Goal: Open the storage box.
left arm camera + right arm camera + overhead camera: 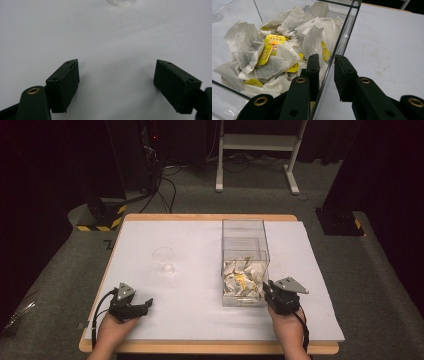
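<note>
Nothing I can see is readable. The tea bags [274,57] carry yellow paper tags [272,41] with a red-orange mark, but the print is too blurred for me to make out a brand. At the left edge of the white table cover [200,310] in the high view there is a dark mark that could be a letter; I cannot tell which.

The clear plastic box [243,236] stands right of centre on the table, long side running away from me. Its near half is packed with crumpled white tea bags, strings and tags tangled among them; the far half looks bare. A small clear cup [164,259] sits left of the box, well apart from it, upright, with nothing visible inside.

My right gripper [326,62] is at the box's near right corner. Its jaws straddle the right wall: one jaw inside among the tea bags, the other outside, drawn in close on that clear wall, so I have hold of the box by its edge.

My left gripper [116,75] rests near the front left of the table, jaws spread wide over bare white surface, holding nothing. The cup's base shows at the top of its view.
</note>
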`<action>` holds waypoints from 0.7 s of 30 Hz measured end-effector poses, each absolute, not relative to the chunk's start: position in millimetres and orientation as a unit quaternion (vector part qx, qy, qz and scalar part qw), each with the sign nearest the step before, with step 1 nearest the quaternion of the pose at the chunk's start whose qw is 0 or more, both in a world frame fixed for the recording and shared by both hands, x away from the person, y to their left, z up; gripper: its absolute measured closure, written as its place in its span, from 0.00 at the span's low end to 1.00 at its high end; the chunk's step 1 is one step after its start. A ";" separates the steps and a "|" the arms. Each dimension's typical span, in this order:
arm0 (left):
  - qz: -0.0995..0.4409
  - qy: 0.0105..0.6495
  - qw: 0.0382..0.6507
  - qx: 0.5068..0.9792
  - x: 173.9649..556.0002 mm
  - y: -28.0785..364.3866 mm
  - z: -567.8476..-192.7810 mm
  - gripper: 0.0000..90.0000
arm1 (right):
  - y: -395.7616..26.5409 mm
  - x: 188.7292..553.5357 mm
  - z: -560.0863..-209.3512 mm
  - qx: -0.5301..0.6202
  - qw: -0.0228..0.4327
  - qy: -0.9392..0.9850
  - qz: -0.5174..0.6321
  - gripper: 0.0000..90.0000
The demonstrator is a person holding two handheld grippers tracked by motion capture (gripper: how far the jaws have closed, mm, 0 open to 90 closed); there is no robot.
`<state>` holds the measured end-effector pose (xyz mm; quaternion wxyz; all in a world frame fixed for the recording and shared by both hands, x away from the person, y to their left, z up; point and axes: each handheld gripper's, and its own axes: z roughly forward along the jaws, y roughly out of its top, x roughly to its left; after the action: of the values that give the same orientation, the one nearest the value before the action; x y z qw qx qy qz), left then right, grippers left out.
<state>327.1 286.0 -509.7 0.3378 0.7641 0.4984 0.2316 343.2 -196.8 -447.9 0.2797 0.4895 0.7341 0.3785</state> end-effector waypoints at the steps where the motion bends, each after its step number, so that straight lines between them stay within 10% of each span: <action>1: 0.231 0.498 0.337 0.765 327.0 286.1 -509.6 0.23 | -196.9 342.6 -447.8 0.489 0.280 0.734 0.379 0.83; 14: 0.234 0.496 0.339 0.765 326.0 285.2 -509.6 0.25 | -197.1 332.3 -443.1 0.481 0.292 0.733 0.382 0.82; 21: 0.238 0.490 0.339 0.767 325.6 285.1 -509.2 0.27 | -203.8 330.2 -441.5 0.487 0.289 0.720 0.401 0.63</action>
<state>325.6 285.1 -509.2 0.3386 0.7672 0.4900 0.2381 330.2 -203.8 -441.5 0.2889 0.4866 0.7201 0.4014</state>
